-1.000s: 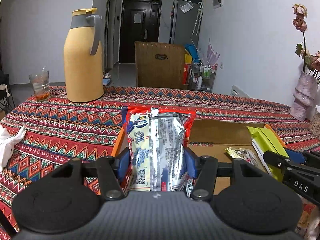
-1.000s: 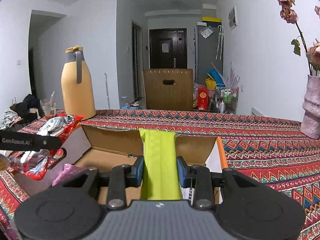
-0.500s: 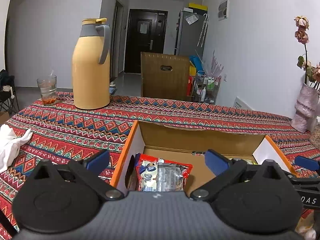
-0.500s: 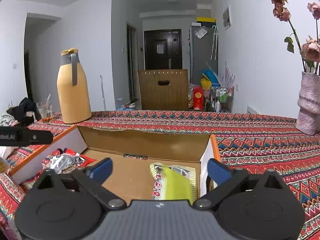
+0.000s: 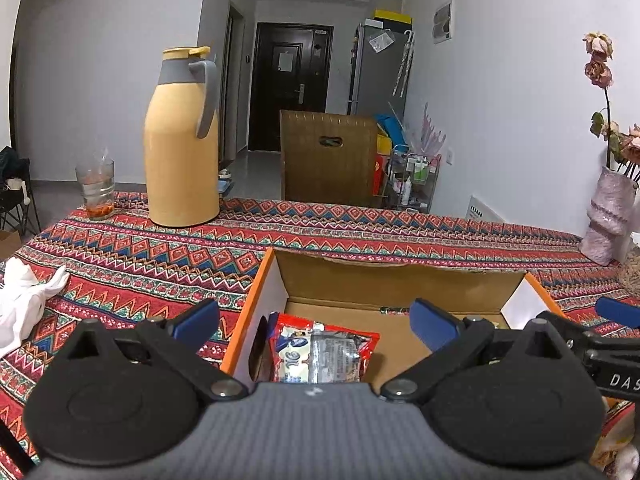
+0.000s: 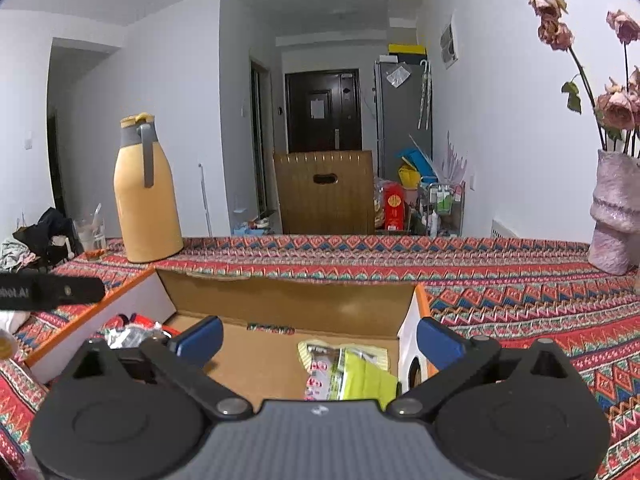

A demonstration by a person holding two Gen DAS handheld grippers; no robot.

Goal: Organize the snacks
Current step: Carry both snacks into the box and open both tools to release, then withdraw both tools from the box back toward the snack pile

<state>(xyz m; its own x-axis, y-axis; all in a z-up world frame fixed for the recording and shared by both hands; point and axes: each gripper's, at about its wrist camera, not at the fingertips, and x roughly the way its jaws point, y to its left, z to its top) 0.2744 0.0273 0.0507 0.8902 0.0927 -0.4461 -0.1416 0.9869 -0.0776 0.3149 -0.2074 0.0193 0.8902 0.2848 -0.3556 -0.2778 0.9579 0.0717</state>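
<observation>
An open cardboard box (image 5: pixel 400 280) with orange edges sits on the patterned tablecloth; it also shows in the right wrist view (image 6: pixel 288 300). A red and silver snack bag (image 5: pixel 322 354) lies in the box's left end, seen too in the right wrist view (image 6: pixel 132 332). A lime-green snack bag (image 6: pixel 352 372) lies in the right end. My left gripper (image 5: pixel 316 324) is open and empty above the red bag. My right gripper (image 6: pixel 320 336) is open and empty above the green bag.
A yellow thermos jug (image 5: pixel 182 148) and a glass (image 5: pixel 96 186) stand at the far left of the table. A pink vase with dried roses (image 6: pixel 614 220) stands at the right. White cloth (image 5: pixel 24 300) lies at the left edge. A wooden chair (image 5: pixel 328 160) stands behind.
Both grippers opened and let go of their bags, which now lie in the box. Both grippers have drawn back and risen slightly.
</observation>
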